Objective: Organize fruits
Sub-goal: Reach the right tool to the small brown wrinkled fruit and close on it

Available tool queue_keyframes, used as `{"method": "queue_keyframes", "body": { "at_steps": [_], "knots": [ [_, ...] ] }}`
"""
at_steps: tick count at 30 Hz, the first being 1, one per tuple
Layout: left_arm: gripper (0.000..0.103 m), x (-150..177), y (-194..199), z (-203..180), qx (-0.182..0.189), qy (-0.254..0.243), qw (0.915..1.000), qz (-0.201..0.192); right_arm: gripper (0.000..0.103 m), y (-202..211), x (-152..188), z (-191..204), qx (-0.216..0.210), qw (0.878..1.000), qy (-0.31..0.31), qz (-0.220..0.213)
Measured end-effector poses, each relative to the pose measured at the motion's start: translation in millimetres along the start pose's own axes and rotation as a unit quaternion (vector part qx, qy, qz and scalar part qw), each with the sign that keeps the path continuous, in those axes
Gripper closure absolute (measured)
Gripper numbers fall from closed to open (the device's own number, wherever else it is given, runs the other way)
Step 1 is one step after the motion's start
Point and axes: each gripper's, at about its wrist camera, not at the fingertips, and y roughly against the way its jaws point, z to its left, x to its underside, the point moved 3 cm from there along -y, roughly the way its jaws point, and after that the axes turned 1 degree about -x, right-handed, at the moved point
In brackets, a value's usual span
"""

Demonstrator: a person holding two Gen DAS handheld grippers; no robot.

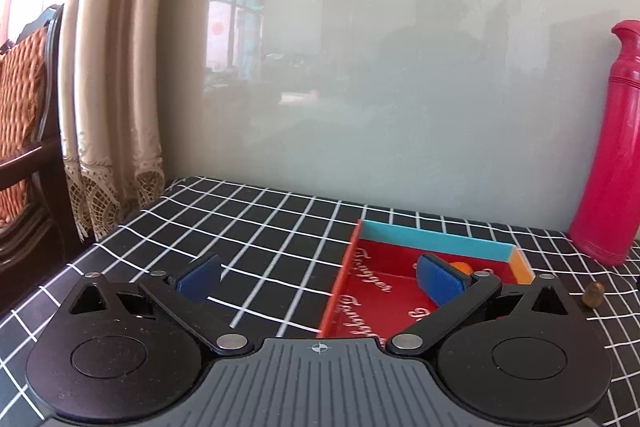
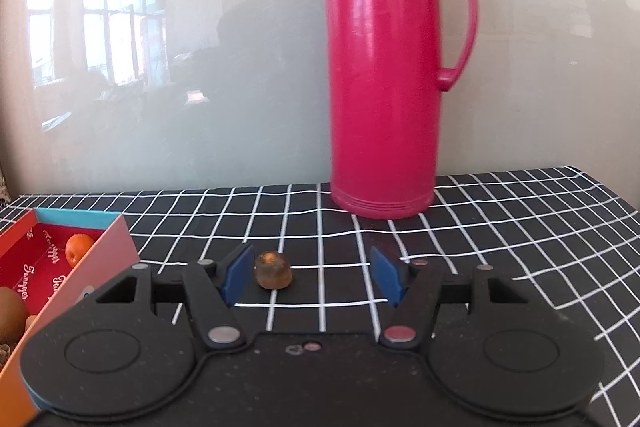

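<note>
A small brown fruit (image 2: 273,269) lies on the black checked tablecloth, just ahead of my right gripper (image 2: 314,273), close to its left fingertip. The right gripper is open and empty. The same fruit shows in the left wrist view (image 1: 592,294), right of the box. A red box (image 1: 382,291) with a blue far wall holds a small orange (image 1: 463,267), partly hidden by my left gripper's right pad. In the right wrist view the box (image 2: 100,259) holds the orange (image 2: 78,249) and a brown fruit (image 2: 10,315). My left gripper (image 1: 318,277) is open and empty, over the box's left edge.
A tall pink thermos (image 2: 384,67) stands at the back of the table against a glossy grey panel; it shows at the right in the left wrist view (image 1: 612,155). A curtain (image 1: 108,67) and a wooden chair (image 1: 24,131) are left of the table.
</note>
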Motion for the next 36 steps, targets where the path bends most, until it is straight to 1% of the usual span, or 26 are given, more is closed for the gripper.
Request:
{"method": "queue_keyframes", "body": {
  "at_steps": [4, 8, 10, 13, 18, 24, 26, 29, 30, 36],
  "knots": [
    [0.000, -0.5, -3.0, 13.6, -0.011, 0.012, 0.9999, 0.002, 0.039, -8.3, -1.2, 13.8, -0.008, 1.000, 0.000, 0.003],
    [0.000, 0.4, -4.7, 26.8, -0.021, 0.007, 0.9997, 0.003, 0.039, -19.3, -0.9, 29.2, -0.013, 1.000, 0.009, 0.009],
    [0.000, -0.1, -7.6, 35.4, -0.026, 0.018, 0.9995, 0.006, 0.040, -25.8, -0.2, 33.3, -0.011, 1.000, 0.013, 0.014],
    [0.000, -1.0, -10.4, 43.3, -0.026, 0.031, 0.9992, 0.007, 0.040, -33.6, 1.6, 35.9, -0.005, 1.000, 0.016, 0.020],
    [0.000, -0.9, -11.9, 52.4, -0.033, 0.025, 0.9991, 0.009, 0.041, -44.3, 3.8, 37.7, 0.001, 0.999, 0.021, 0.030],
    [0.000, -0.8, -14.6, 68.4, -0.043, 0.031, 0.9985, 0.014, 0.043, -56.3, 2.7, 42.4, 0.004, 0.999, 0.029, 0.034],
    [0.000, -1.1, -17.1, 71.6, -0.045, 0.030, 0.9984, 0.015, 0.044, -60.5, 3.7, 43.0, 0.008, 0.999, 0.034, 0.037],
    [0.000, -1.3, -18.6, 75.6, -0.048, 0.031, 0.9982, 0.015, 0.051, -67.1, 4.2, 41.9, 0.014, 0.998, 0.040, 0.042],
    [0.000, -1.4, -19.0, 76.7, -0.049, 0.030, 0.9982, 0.015, 0.057, -69.5, 4.3, 42.0, 0.019, 0.998, 0.040, 0.046],
    [0.000, -0.9, -19.7, 83.6, -0.054, 0.032, 0.9979, 0.019, 0.059, -85.1, 7.3, 42.7, 0.022, 0.997, 0.036, 0.065]
  ]
}}
